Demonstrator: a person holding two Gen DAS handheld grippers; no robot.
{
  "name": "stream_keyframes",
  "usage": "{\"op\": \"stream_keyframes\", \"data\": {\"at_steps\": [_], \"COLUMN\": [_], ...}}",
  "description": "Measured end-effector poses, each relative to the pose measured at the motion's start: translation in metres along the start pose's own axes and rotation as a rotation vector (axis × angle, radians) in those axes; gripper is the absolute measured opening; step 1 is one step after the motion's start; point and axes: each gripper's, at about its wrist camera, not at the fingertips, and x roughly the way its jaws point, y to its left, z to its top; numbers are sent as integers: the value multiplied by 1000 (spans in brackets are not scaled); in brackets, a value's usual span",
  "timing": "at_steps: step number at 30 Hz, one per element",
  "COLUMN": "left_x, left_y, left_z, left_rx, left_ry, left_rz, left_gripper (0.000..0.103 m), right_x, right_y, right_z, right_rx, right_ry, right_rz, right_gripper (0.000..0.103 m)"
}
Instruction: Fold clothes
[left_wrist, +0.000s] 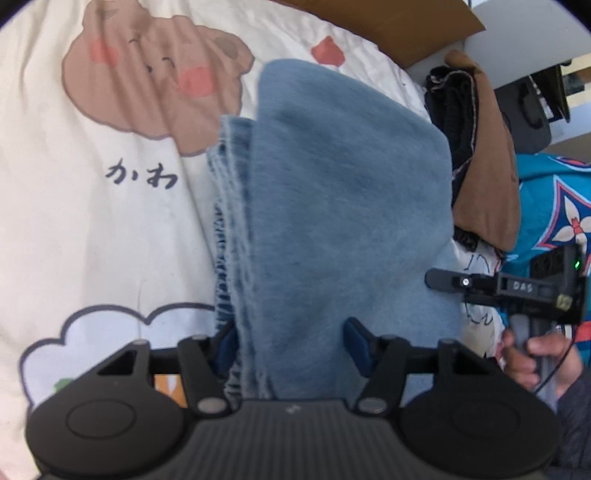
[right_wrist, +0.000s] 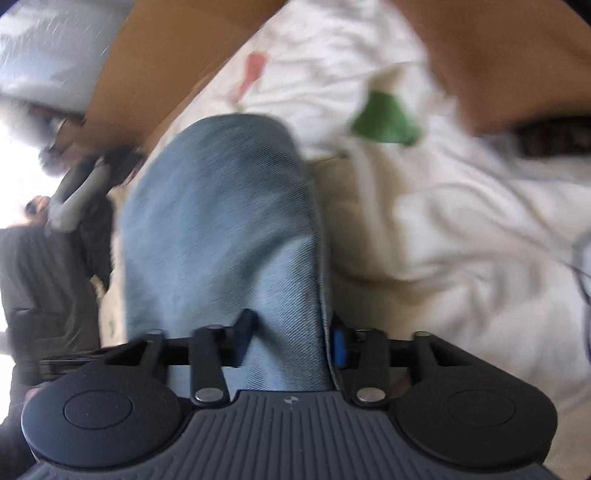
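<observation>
The left hand-held gripper is clamped on a folded pair of blue jeans, with stacked hems at the left edge. The right hand-held gripper grips the same denim; its view is motion-blurred. The jeans hang over a cream bedsheet printed with a brown bear and the characters "かわ". The right unit's housing reads "DAS".

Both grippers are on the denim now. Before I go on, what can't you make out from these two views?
- Jeans: full shape, cut off by both gripper bodies.
- Left gripper: pad contact hidden by denim.
- Right gripper: view motion-blurred.
- Dark clothes: type unclear, at left wrist view's edge.
</observation>
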Motion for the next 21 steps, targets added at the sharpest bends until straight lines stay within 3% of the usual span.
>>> {"op": "stream_keyframes", "data": {"at_steps": [5,15,18,21], "left_x": [-25,-68,-78,-62], "left_y": [-3,-66,-85,-104], "left_z": [16,37,44,51], "left_rx": [85,255,304,345], "left_ry": [50,44,40,15], "left_rz": [116,251,287,291], "left_gripper": [58,58,58,58], "right_x": [-15,-39,-48,-54], "right_y": [-25,-15,-10,-5], "right_z": [-18,-17,-15,-12], "right_rx": [175,68,32,-10], "right_ry": [-104,-275,-337,-371], "right_rz": [63,38,35,45], "right_gripper": [56,55,51,32]}}
